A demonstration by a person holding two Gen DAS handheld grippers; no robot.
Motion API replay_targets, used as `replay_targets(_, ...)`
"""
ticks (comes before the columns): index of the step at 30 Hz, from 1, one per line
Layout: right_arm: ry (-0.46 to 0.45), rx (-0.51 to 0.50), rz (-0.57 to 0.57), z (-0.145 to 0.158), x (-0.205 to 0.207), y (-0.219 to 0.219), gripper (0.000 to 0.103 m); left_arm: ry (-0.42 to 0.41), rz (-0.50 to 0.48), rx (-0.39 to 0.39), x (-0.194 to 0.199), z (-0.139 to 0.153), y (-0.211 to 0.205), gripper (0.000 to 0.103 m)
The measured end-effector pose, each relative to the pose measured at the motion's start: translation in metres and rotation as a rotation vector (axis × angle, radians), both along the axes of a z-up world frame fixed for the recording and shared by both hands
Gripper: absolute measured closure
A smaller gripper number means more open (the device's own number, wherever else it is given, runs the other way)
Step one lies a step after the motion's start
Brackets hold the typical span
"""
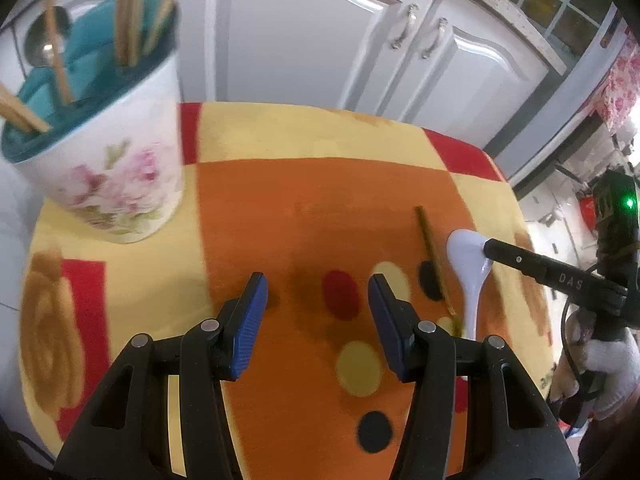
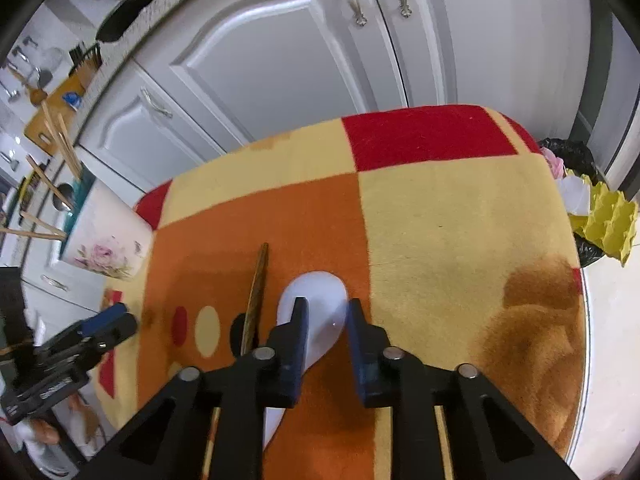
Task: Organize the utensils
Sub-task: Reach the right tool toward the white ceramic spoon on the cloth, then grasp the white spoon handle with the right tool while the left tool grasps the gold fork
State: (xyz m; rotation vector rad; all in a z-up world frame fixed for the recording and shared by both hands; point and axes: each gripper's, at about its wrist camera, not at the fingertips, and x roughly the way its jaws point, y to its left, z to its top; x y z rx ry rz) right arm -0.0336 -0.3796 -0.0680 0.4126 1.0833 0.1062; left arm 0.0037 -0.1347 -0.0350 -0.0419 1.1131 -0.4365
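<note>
Spoon [image 2: 316, 304], white and glossy, lies on the patterned surface [image 2: 460, 216] with its bowl pointing away toward the cabinets and its handle running back under the right tongs [image 2: 327, 312]; those tongs are spread, one finger on each side of the bowl's neck, not yet pressing it, which I judge to be the line-up for a pinch where the spoon is narrow enough to hold. Just beside the spoon on its left lies a dark brown chopstick [image 2: 256, 300], roughly parallel and apart from it, likely the next item to collect. Further out, at the far left corner of the surface, stands the floral holder [image 1: 116, 168] with a teal lining, already carrying several wooden chopsticks [image 1: 128, 12] and a metal spoon, so it looks like the destination. The left tongs [image 1: 318, 292] are spread wide and hold nothing, hovering over the orange patch between holder and spoon, seemingly waiting. The left view shows the holder's contents and the right tongs meeting the spoon from the side; the right view alone shows the fingers straddling the bowl, plus a bin with a yellow egg carton [image 2: 608, 224] past the surface's right edge.
</note>
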Motion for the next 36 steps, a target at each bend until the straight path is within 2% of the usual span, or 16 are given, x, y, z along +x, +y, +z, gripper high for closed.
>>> replay_targets(5, 0.002, -0.079, -0.037, 0.010, -0.011, -0.013, 0.089, 0.066, -0.070, -0.088, 0.008, -0.003, -0.026, 0.051)
replay_targets(7, 0.010, -0.049, -0.062, 0.009, -0.015, -0.022, 0.087, 0.077, -0.099, -0.089, 0.012, -0.004, -0.041, 0.051)
replay_targets(9, 0.017, -0.013, -0.096, 0.008, -0.019, -0.032, 0.076, 0.093, -0.129, -0.094, 0.018, -0.007, -0.057, 0.051)
replay_targets(10, 0.014, 0.003, -0.102, 0.008, -0.021, -0.035, 0.073, 0.100, -0.136, -0.092, 0.021, -0.010, -0.064, 0.051)
replay_targets(12, 0.012, 0.023, -0.102, 0.009, -0.023, -0.039, 0.073, 0.111, -0.144, -0.079, 0.030, -0.015, -0.079, 0.053)
replay_targets(14, 0.014, 0.029, -0.090, 0.010, -0.025, -0.040, 0.073, 0.126, -0.153, -0.059, 0.037, -0.023, -0.092, 0.062)
replay_targets(16, 0.014, 0.034, -0.087, 0.011, -0.027, -0.040, 0.073, 0.112, -0.168, -0.032, 0.040, -0.028, -0.104, 0.065)
replay_targets(18, 0.017, 0.050, -0.083, 0.011, -0.028, -0.041, 0.073, 0.072, -0.181, 0.022, 0.041, -0.028, -0.112, 0.083)
replay_targets(19, 0.022, 0.054, -0.075, 0.011, -0.027, -0.039, 0.073, 0.068, -0.183, 0.030, 0.043, -0.028, -0.113, 0.089)
replay_targets(20, 0.030, 0.052, -0.057, 0.011, -0.026, -0.036, 0.073, 0.085, -0.192, 0.010, 0.045, -0.029, -0.111, 0.095)
replay_targets(25, 0.057, 0.058, 0.030, 0.009, -0.027, -0.014, 0.073, 0.076, -0.188, 0.015, 0.040, -0.028, -0.084, 0.095)
replay_targets(30, 0.103, -0.017, 0.124, 0.002, -0.028, 0.020, 0.073, 0.061, -0.142, 0.010, 0.029, -0.021, -0.036, 0.095)
replay_targets(34, 0.111, -0.027, 0.200, 0.004, -0.040, 0.037, 0.073, 0.047, -0.111, -0.003, 0.016, -0.014, -0.004, 0.095)
replay_targets(35, 0.124, -0.033, 0.222, 0.004, -0.043, 0.040, 0.073, 0.044, -0.103, -0.008, 0.013, -0.013, 0.002, 0.101)
replay_targets(36, 0.144, -0.033, 0.236, 0.002, -0.046, 0.041, 0.073, 0.035, -0.095, -0.008, 0.011, -0.011, 0.008, 0.101)
